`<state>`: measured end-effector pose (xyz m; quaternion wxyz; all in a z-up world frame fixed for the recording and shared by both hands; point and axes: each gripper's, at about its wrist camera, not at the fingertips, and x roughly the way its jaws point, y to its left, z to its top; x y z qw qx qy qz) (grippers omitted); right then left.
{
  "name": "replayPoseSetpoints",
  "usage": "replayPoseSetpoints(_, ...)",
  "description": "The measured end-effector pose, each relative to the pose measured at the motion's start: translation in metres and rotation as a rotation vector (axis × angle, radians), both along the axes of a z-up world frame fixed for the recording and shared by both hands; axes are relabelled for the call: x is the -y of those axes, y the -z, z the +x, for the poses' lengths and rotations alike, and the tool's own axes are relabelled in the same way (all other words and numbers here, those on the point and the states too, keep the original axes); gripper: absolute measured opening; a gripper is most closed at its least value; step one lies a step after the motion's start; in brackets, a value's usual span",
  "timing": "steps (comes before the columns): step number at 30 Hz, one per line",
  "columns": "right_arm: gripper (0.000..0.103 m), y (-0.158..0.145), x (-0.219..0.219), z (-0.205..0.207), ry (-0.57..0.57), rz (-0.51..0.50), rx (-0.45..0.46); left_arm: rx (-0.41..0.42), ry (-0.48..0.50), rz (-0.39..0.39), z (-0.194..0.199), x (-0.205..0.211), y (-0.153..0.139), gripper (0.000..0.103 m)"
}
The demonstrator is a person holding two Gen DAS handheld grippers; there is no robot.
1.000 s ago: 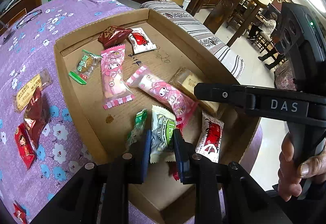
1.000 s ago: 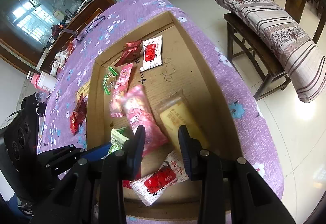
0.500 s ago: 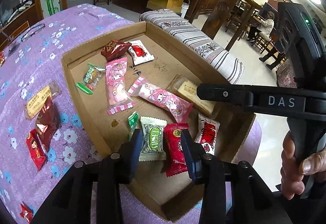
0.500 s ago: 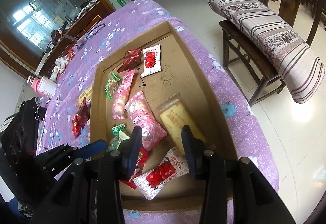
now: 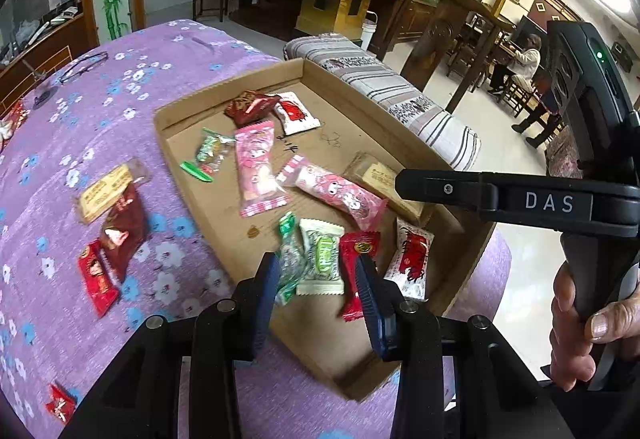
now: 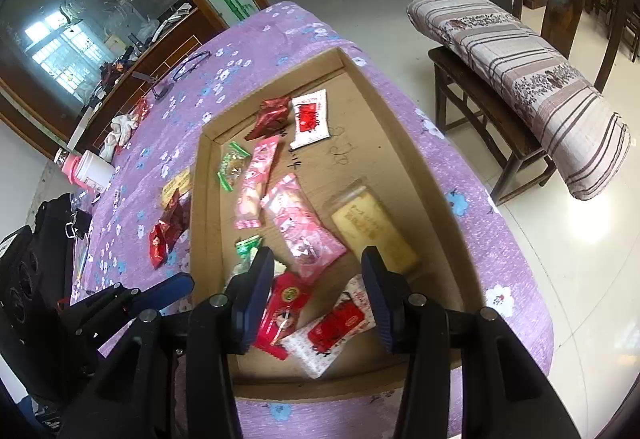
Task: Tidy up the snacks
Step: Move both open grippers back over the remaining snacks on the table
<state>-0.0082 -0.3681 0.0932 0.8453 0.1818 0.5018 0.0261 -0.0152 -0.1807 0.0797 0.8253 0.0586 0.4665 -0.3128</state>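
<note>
A shallow cardboard tray (image 5: 224, 207) on the purple cloth holds several snack packets. My left gripper (image 5: 318, 279) hangs open just above its near end, with a green-and-white packet (image 5: 322, 255) and a red packet (image 5: 356, 259) lying loose below the gap. My right gripper (image 6: 318, 271) has its jaws opening. Nothing is pressed between them, and the red packet (image 6: 284, 303) and a white-and-red packet (image 6: 332, 323) lie on the tray floor (image 6: 360, 143) underneath. Two pink packets (image 5: 256, 163) lie mid-tray. A yellow packet (image 5: 104, 191) and two red ones (image 5: 96, 279) lie outside on the cloth.
A person's hand (image 5: 580, 339) grips the right tool's handle. Glasses (image 5: 84, 63) lie at the far end of the table. A pink-capped bottle (image 6: 88, 171) stands at the left. A wooden bench with a striped cushion (image 6: 520, 79) sits right of the table.
The left gripper let go of the green-and-white packet, which now lies in the tray. Both grippers' jaws widened and both pulled up and back from the tray.
</note>
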Motion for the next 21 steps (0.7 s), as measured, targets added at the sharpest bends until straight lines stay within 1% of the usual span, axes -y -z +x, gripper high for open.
replayPoseSetpoints(2,0.051,-0.002,-0.004,-0.001,0.002,-0.005,0.006,0.014,-0.008,-0.004,-0.002,-0.007,-0.003,0.041)
replayPoseSetpoints(8,0.051,-0.007,-0.025,-0.002,-0.019,-0.016,0.019,0.028,-0.045,-0.018,-0.006,-0.031,-0.007,0.041)
replayPoseSetpoints(13,0.051,-0.012,-0.053,-0.003,-0.075,-0.028,0.040,0.033,-0.087,-0.031,-0.009,-0.056,-0.009,0.041)
replayPoseSetpoints(21,0.051,-0.011,-0.099,-0.004,-0.173,-0.035,0.035,0.020,-0.185,-0.049,-0.015,-0.111,-0.007,0.041)
